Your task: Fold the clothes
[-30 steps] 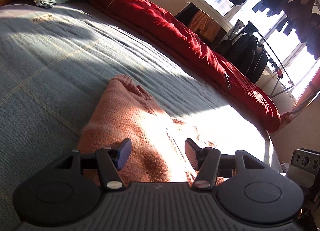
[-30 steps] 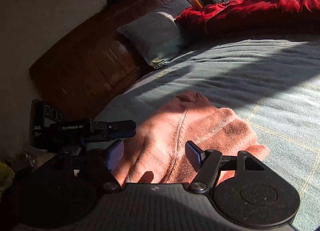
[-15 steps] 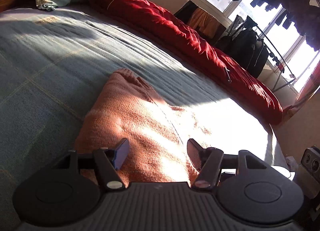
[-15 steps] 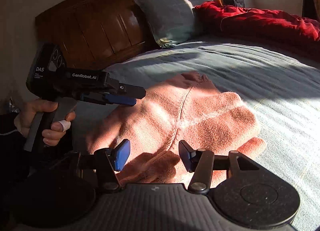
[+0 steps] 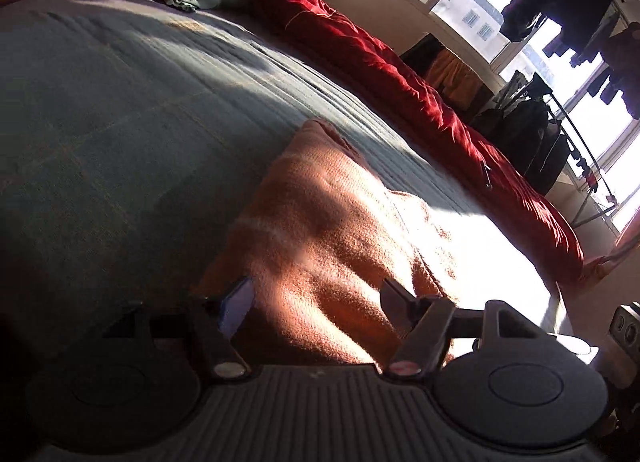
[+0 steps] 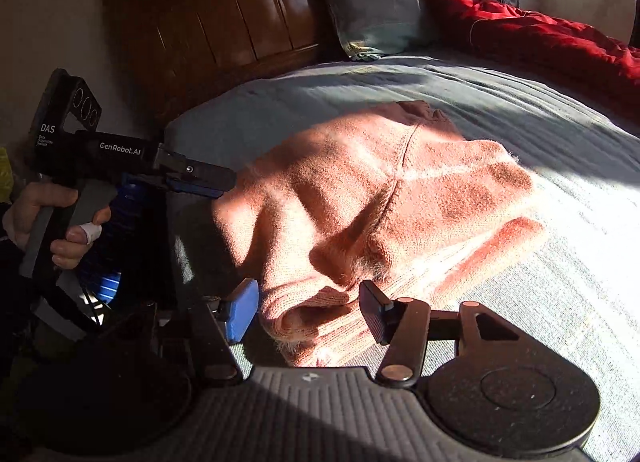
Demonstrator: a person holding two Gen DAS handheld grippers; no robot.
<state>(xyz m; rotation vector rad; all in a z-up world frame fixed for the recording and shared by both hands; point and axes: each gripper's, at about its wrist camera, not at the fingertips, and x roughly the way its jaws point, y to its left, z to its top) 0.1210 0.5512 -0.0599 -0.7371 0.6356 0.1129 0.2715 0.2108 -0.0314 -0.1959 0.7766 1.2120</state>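
A fuzzy salmon-pink knitted sweater [image 6: 384,198] lies partly folded on a grey-blue quilted bedspread [image 6: 500,94], half in hard sunlight and half in shadow, near the bed's edge closest to the person. In the right wrist view, the right gripper [image 6: 308,308] sits low at the sweater's near edge with its blue-padded fingers [image 6: 240,310] spread wide; a rolled fold of knit lies between them, though neither pad visibly presses it. To its left, a hand [image 6: 48,218] grips the handle of the black left gripper [image 6: 208,182], whose tips hover at the sweater's left margin; from this side angle they look nearly closed. The left wrist view settles it: the left gripper [image 5: 316,300] has its fingers parted, the sweater [image 5: 332,238] below and between them, not pinched. A crumpled red duvet [image 5: 420,102] runs along the far side of the bed, a grey-green pillow [image 6: 372,10] leans against the dark wooden headboard [image 6: 224,22], and dark clothes hang on a drying rack [image 5: 560,130] by the bright window.
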